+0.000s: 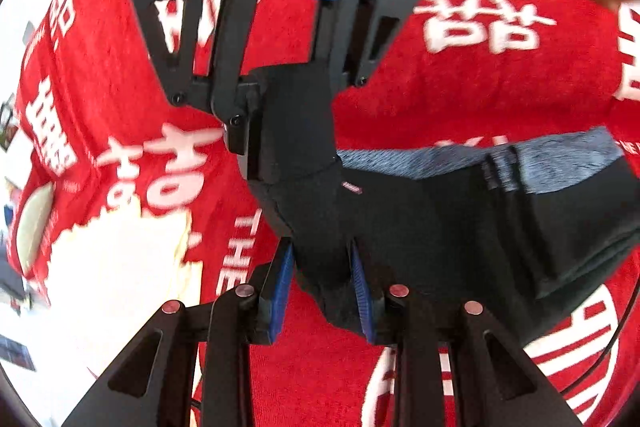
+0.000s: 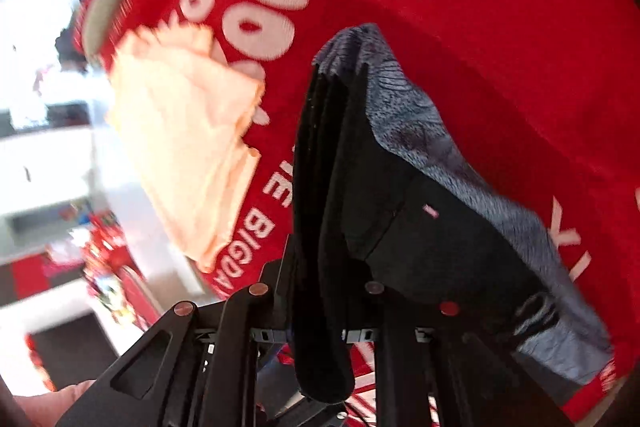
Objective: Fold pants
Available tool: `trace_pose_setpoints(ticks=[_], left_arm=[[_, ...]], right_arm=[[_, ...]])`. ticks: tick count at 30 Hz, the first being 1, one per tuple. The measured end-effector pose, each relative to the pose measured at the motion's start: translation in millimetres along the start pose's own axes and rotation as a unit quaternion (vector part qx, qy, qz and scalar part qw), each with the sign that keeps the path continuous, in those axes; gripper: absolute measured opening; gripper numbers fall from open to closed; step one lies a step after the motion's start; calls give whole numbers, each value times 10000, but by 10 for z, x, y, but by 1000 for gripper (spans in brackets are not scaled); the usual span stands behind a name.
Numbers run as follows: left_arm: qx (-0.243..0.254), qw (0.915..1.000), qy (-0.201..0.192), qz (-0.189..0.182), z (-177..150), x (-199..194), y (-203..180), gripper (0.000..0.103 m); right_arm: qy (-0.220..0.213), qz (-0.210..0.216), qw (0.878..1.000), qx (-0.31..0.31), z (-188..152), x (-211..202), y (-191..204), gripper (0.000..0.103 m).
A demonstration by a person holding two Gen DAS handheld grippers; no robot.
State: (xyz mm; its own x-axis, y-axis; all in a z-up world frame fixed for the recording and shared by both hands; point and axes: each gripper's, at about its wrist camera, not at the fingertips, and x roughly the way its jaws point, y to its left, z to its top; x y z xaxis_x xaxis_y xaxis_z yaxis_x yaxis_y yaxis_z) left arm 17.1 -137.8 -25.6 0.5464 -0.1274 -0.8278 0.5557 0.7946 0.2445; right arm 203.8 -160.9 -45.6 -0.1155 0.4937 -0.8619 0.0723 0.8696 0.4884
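The black pants [image 1: 460,223] with a grey-blue inner waistband [image 1: 560,155] are folded into a thick bundle held above the red printed cloth [image 1: 460,99]. My left gripper [image 1: 324,291] is shut on one end of the bundle between its blue pads [image 1: 280,291]. The right gripper [image 1: 280,131] faces it from above in the left wrist view and is shut on the same fold. In the right wrist view the pants [image 2: 420,227] hang from the right gripper [image 2: 320,307], folded layers draping down between its fingers, grey lining [image 2: 400,99] on top.
A peach-coloured cloth [image 2: 188,147] lies on the red cloth [image 2: 480,7] to the left; it also shows in the left wrist view [image 1: 120,267]. The table's edge and a cluttered white room [image 2: 48,167] lie beyond on the left.
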Motion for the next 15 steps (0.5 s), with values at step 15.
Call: trace_pose_setpoints(ticks=[15], left_arm=[[1448, 9841, -591, -837, 405, -987, -1310, 31]], right_arm=[[-2250, 1685, 9546, 989, -1825, -1428, -1357, 17]])
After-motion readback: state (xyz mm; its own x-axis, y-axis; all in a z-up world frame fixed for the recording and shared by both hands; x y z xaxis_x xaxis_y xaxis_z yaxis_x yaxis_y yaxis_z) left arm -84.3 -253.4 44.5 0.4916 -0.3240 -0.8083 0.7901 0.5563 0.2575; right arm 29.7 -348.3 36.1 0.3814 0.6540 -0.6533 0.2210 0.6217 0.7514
